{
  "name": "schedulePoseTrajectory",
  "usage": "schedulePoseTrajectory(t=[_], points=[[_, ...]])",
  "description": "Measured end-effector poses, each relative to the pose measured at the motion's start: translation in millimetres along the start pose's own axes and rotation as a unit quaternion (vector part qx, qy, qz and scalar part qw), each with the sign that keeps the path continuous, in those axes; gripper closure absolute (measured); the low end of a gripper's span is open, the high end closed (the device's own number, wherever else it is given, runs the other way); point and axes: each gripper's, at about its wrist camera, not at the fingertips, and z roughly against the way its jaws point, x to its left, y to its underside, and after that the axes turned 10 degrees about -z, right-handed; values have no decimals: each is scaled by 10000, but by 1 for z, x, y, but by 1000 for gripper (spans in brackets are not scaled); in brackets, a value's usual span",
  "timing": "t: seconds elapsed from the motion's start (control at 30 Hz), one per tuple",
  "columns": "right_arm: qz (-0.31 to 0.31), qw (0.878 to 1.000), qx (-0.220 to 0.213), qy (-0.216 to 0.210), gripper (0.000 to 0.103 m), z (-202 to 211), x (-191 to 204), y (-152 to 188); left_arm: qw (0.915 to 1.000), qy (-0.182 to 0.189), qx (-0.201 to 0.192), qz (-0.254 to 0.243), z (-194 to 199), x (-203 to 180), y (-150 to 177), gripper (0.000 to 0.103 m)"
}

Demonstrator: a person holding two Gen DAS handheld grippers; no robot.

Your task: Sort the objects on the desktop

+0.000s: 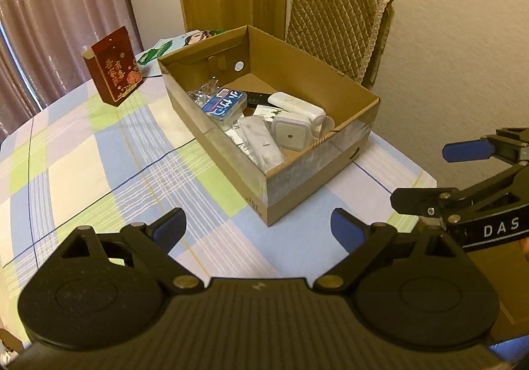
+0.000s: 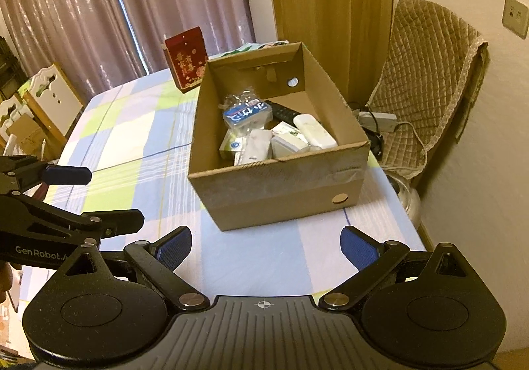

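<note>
An open cardboard box (image 1: 314, 171) (image 2: 281, 191) stands on the checked tablecloth. Inside lie a clear case with a blue label (image 1: 226, 103) (image 2: 248, 113), a black remote (image 1: 254, 97) (image 2: 284, 110), a white oblong case (image 1: 297, 103) (image 2: 314, 130), a white square device (image 1: 292, 135) and flat white packets (image 1: 261, 142). My left gripper (image 1: 259, 227) (image 2: 105, 196) hovers open before the box's near corner, nothing between its fingers. My right gripper (image 2: 266, 246) (image 1: 439, 175) is open and empty too, just short of the box's near wall.
A red box with gold print (image 1: 114, 67) (image 2: 186, 61) stands upright beyond the cardboard box, a green-and-white packet (image 1: 172, 46) behind it. A chair with a quilted cover (image 2: 426, 72) stands at the table's right edge, with a power strip (image 2: 377, 120) on its seat. Curtains hang behind.
</note>
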Motion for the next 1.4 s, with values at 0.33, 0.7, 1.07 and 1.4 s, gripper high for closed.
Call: schedulePoseTrajectory(t=[0.33, 0.7, 1.07, 1.4], points=[[-57, 9999, -26, 124, 4, 0, 19, 12, 9998, -119, -68, 138, 16, 13, 20, 10], [-126, 9991, -157, 383, 4, 8, 45, 26, 9995, -131, -293, 15, 33, 27, 39, 7], [-179, 9975, -179, 660, 4, 14, 70, 41, 9989, -60, -472, -42, 47, 43, 64, 4], [-81, 9976, -86, 688, 4, 10, 78, 42, 9989, 9, -437, 152, 50, 50, 76, 4]])
